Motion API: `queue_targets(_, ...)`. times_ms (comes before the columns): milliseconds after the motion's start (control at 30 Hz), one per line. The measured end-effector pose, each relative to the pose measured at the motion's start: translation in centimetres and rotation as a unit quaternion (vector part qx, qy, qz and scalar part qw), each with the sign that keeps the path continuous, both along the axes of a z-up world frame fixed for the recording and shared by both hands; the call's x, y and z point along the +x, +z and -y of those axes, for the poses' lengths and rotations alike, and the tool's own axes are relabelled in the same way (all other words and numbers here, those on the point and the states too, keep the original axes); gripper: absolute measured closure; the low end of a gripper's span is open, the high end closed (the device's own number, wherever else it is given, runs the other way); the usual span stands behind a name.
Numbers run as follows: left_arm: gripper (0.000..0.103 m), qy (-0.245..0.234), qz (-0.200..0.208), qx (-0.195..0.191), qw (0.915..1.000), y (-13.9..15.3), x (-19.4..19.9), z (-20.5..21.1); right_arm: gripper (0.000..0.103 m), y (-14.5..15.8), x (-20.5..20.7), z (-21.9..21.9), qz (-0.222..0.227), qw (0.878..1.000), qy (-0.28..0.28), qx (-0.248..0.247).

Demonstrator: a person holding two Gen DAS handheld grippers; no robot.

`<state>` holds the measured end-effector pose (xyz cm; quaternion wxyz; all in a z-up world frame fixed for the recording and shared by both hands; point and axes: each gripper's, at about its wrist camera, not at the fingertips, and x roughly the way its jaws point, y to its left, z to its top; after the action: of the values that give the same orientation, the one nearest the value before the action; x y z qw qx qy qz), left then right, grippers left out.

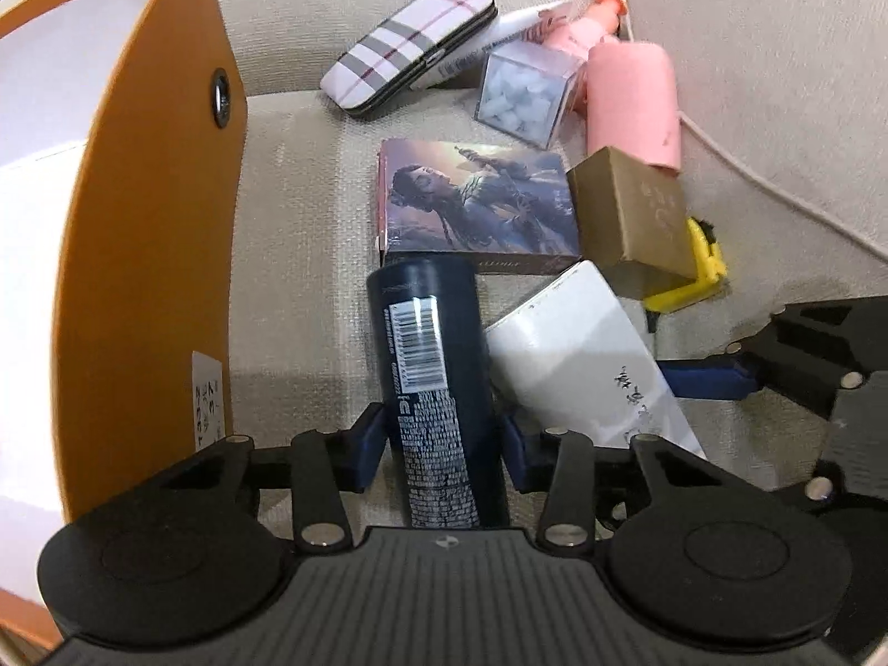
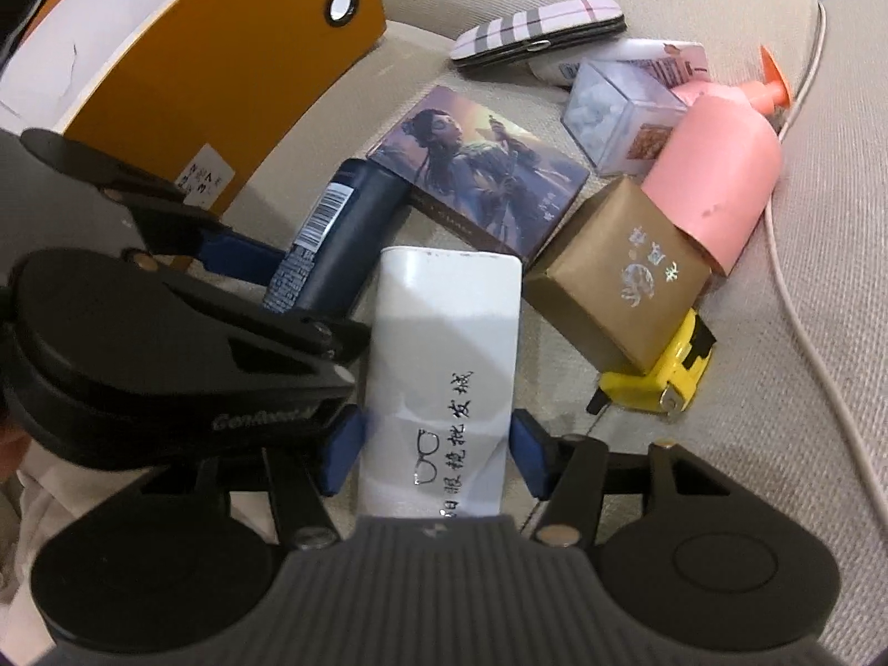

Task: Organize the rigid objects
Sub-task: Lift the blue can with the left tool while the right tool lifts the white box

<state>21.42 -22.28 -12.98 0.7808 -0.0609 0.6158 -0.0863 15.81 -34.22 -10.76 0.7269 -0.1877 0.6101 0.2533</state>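
Observation:
My left gripper (image 1: pixel 441 441) is shut on a dark blue can (image 1: pixel 433 383) with a barcode, lying on the beige cushion; the can also shows in the right wrist view (image 2: pixel 338 233). My right gripper (image 2: pixel 435 452) is shut on a white glasses case (image 2: pixel 444 377) with black writing, right beside the can; the case also shows in the left wrist view (image 1: pixel 583 366). An orange box (image 1: pixel 161 233) with a white inside stands open at the left, and shows in the right wrist view (image 2: pixel 222 66) too.
Ahead lie an illustrated box (image 1: pixel 477 200), a brown box (image 1: pixel 632 216), a yellow tape measure (image 1: pixel 694 272), a pink pump bottle (image 1: pixel 632 100), a clear cube of white pieces (image 1: pixel 524 94), a plaid case (image 1: pixel 410 44) and a white cable (image 2: pixel 805 255).

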Motion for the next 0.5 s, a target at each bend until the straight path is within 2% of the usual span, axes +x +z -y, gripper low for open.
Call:
queue_targets(267, 0.058, 0.004, 0.057, -0.027, 0.9980, 4.7, -1.4, -0.6, 0.046, 1.0, -0.2, -0.2, 0.009, 1.000, -0.006, -0.015)
queue_targets(500, 0.060, 0.021, 0.097, -0.053, 0.9936, 8.5, -1.5, -2.0, 0.047, 4.5, -0.1, -0.1, 0.029, 0.999, -0.024, 0.040)
